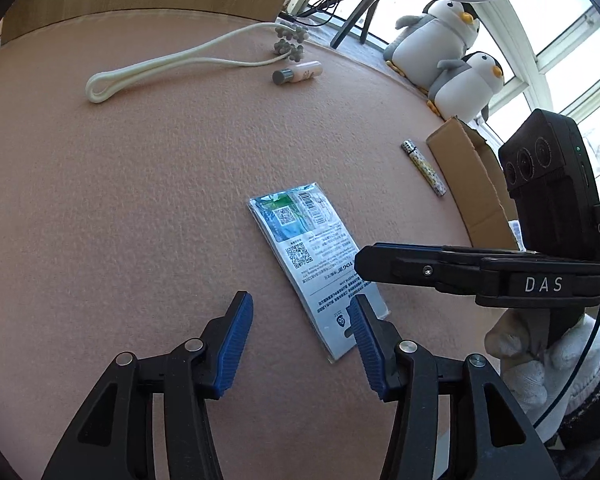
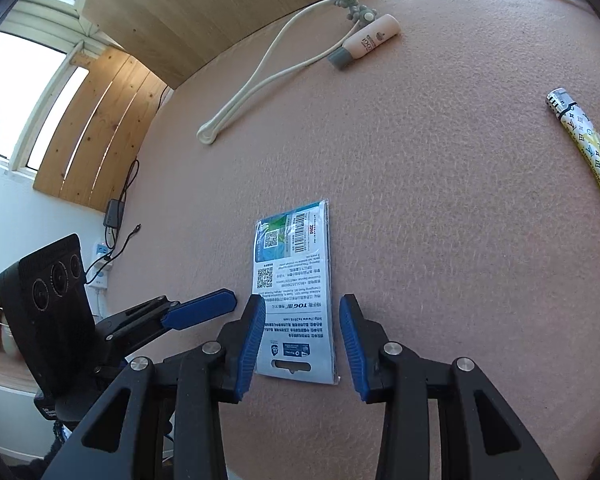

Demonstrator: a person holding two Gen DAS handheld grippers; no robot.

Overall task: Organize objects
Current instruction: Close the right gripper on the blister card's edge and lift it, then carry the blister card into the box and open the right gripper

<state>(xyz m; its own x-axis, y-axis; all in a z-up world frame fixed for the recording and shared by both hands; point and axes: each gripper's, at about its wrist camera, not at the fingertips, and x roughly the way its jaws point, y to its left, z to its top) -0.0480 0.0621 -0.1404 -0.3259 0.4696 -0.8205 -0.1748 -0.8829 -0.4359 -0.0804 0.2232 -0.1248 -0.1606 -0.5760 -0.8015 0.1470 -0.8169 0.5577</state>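
Blue-and-white printed packet (image 2: 296, 300), monogram-patterned white-yellow lighter (image 2: 588, 152), pink bottle (image 2: 370, 38) with grey cap, salmon felt mat (image 2: 440, 240)

"DAS" stands on the right tongs (image 1: 364, 260); "TOG" on the flat packet (image 2: 296, 300); "TOGI" on the small bottle (image 2: 370, 40).

Both grippers are black plastic with ribbed blue pads (image 2: 248, 344) and shiny silver pivot screws (image 1: 407, 346). The right gripper (image 1: 364, 258) has "DAS" in white lettering, a thin black cable, and the person's hand (image 1: 540, 364) wears a white knit glove.
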